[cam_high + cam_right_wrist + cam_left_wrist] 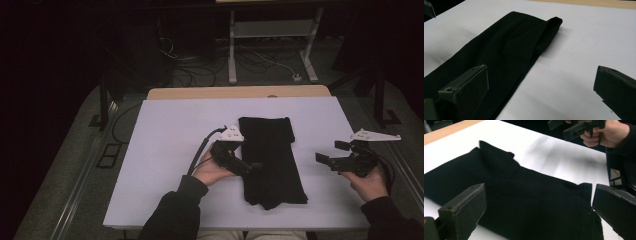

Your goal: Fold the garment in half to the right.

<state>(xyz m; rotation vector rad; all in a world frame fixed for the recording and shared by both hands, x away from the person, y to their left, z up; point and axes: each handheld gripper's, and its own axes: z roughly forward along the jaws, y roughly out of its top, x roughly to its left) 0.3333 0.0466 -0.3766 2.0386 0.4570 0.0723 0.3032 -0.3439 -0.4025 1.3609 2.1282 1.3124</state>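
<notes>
Two black jaws of the left gripper (252, 166) are standing wide apart over the near left edge of one folded black cloth (270, 160), which is lying mid-table (165, 150). Right gripper (327, 161) is hovering well clear, likewise spread and holding nothing. Probably the next fold is starting: lowering onto the hem squarely and catching all layers would be wise. Two grippers, one cloth.

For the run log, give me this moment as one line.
left gripper: open, at black cloth's left edge | right gripper: open, off cloth to its right | cloth: folded, flat on white table
</notes>
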